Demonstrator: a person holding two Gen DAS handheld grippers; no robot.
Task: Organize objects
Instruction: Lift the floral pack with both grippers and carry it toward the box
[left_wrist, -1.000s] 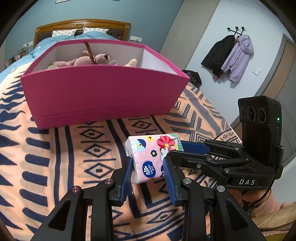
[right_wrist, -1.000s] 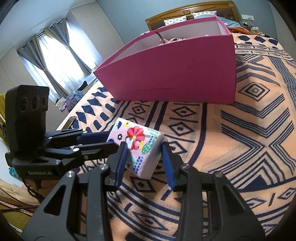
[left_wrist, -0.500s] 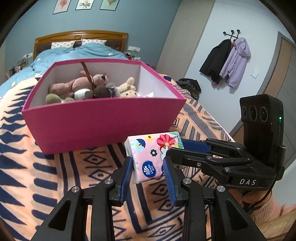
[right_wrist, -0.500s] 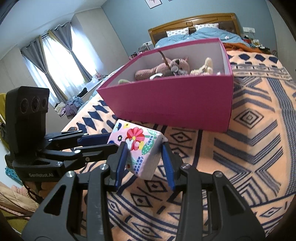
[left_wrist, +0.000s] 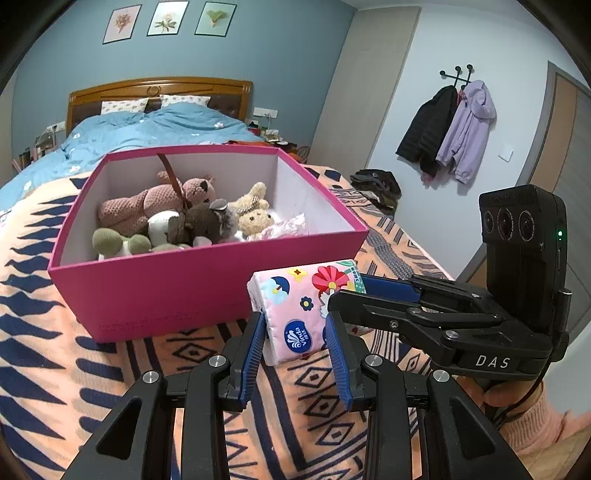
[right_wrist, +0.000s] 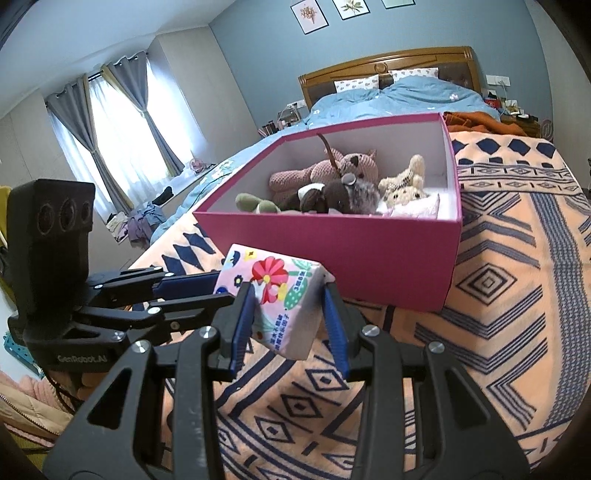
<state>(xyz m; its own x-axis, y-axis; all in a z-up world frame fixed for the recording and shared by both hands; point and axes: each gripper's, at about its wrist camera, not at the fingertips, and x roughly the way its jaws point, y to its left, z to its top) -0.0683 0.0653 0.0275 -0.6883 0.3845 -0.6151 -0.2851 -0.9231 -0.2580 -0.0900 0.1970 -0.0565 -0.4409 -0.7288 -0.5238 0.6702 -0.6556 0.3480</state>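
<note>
A pink flowered tissue pack (left_wrist: 299, 306) is held in the air in front of a magenta box (left_wrist: 177, 291). My left gripper (left_wrist: 295, 339) is shut on one end of the pack. My right gripper (right_wrist: 286, 310) is shut on the other end of the tissue pack (right_wrist: 280, 295), crossing from the side. The magenta box (right_wrist: 369, 254) stands open on the patterned blanket and holds several plush toys (left_wrist: 177, 218). The pack is just below the level of the box's near rim.
An orange and navy patterned blanket (left_wrist: 55, 369) covers the bed. A blue duvet and wooden headboard (left_wrist: 159, 88) lie behind the box. Coats (left_wrist: 454, 129) hang on the right wall. A curtained window (right_wrist: 118, 122) is on the left.
Both grippers have lifted the tissue pack upward together. The box's inside and the plush toys have come into view over its near rim.
</note>
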